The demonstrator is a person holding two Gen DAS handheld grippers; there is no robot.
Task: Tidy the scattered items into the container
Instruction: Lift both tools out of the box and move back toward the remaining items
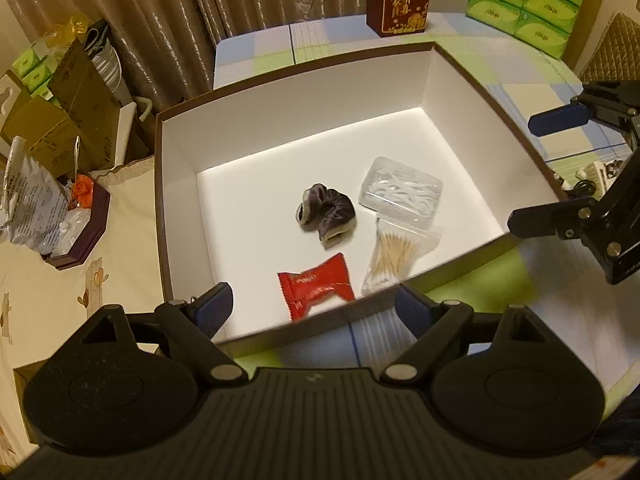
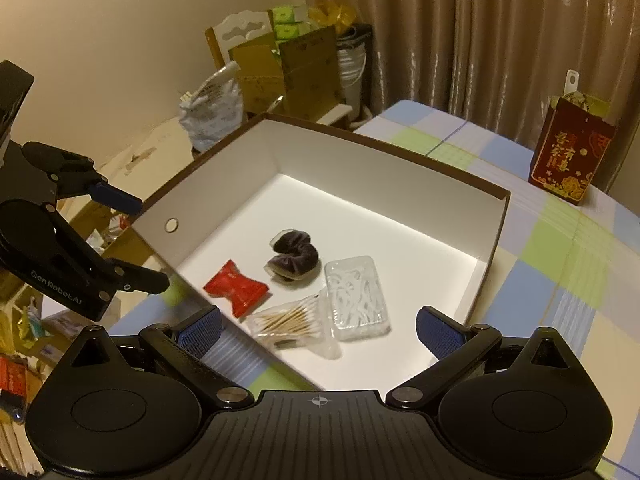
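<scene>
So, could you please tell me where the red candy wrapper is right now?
The red candy wrapper lies inside the white box, by its near wall in the left wrist view, left of the cotton swab bag.

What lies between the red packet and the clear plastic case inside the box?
The bag of cotton swabs lies between the red packet and the clear plastic case, its edge touching the case; the right wrist view shows it best.
</scene>
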